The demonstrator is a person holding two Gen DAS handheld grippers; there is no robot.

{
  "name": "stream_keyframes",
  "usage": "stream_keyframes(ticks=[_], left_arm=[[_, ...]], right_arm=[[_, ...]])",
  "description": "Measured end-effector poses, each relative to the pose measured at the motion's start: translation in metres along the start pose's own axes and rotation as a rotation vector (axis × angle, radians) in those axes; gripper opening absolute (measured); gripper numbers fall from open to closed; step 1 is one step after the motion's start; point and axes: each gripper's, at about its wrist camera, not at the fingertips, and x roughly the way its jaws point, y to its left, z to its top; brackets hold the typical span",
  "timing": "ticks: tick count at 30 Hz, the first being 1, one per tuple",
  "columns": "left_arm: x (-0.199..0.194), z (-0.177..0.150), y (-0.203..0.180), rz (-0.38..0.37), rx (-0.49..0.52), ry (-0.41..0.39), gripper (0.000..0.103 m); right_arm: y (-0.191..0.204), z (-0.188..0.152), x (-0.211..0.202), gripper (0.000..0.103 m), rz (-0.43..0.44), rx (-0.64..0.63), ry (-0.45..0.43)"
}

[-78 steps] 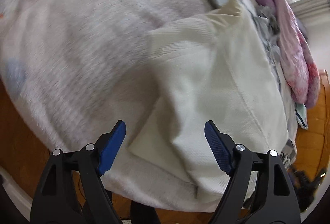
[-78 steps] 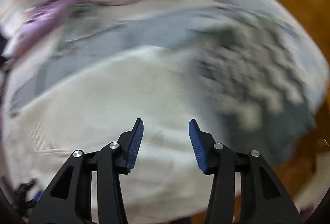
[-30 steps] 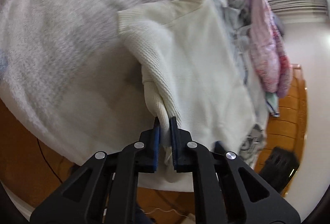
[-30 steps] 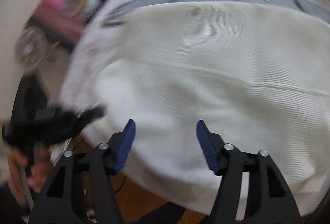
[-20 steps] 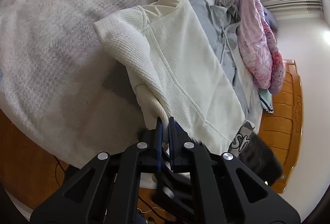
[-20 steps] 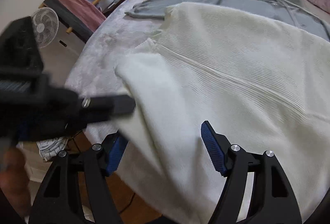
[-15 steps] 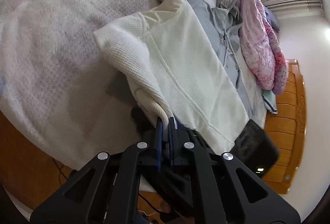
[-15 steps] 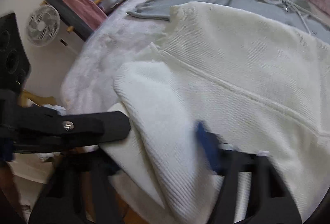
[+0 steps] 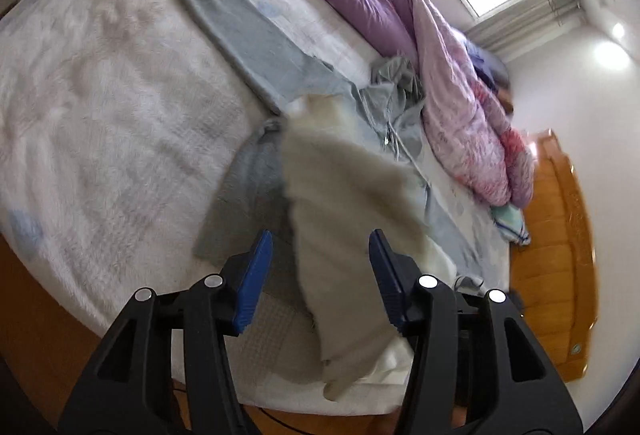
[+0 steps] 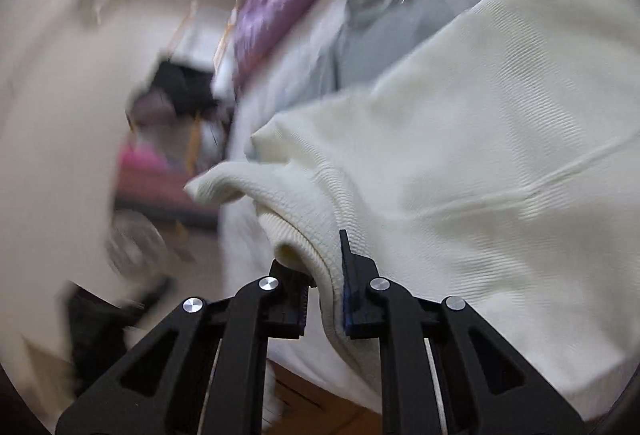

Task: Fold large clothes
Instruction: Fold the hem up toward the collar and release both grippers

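Note:
A cream knitted sweater [image 9: 340, 203] lies on the bed near its front edge, partly lifted and blurred by motion. It also fills the right wrist view [image 10: 480, 155]. My left gripper [image 9: 320, 275] is open and empty, with the sweater below and between its blue pads. My right gripper [image 10: 324, 287] is shut on a rolled edge of the sweater, holding it up. A grey hoodie [image 9: 256, 47] lies spread on the bed under and behind the sweater.
The bed has a white fluffy cover [image 9: 100, 107]. A purple and pink duvet [image 9: 440, 55] is heaped along the far side by the window. A wooden headboard [image 9: 560, 235] stands at the right. Wooden floor [image 9: 32, 295] runs below the bed's front edge.
My left gripper has opened and let go of the sweater sleeve. My right gripper has closed on the sweater's edge and swung, so the sweater has shifted on the bed.

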Motion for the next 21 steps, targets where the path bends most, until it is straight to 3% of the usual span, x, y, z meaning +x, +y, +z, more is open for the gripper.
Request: stream_keyframes(ticks=[5,7,9,11,15,19,21], left_arm=[[0.055,-0.022,-0.037,0.019,0.098,0.11,0.055],[0.08,-0.037,-0.047,0.003,0.102,0.164,0.065],[0.105,-0.053,-0.057,-0.016,0.108,0.221,0.066],[0.128,-0.07,-0.066,-0.015,0.122,0.28,0.077],[0.173,-0.106,-0.073,0.002,0.122,0.405,0.08],[0.193,-0.128,-0.075,0.04,0.122,0.449,0.083],[0.2,-0.136,-0.077,0.054,0.134,0.467,0.083]], right_arm=[[-0.053,0.013,-0.102,0.012,0.086,0.235,-0.232],[-0.08,0.008,-0.137,0.012,0.071,0.314,-0.317],[-0.105,-0.001,-0.164,0.012,0.02,0.363,-0.367],[-0.136,-0.012,-0.177,0.012,-0.042,0.444,-0.379],[-0.191,-0.024,-0.173,0.012,-0.193,0.513,-0.341],[-0.199,-0.017,-0.166,0.016,-0.217,0.532,-0.301],[-0.195,-0.011,-0.172,0.026,-0.276,0.53,-0.276]])
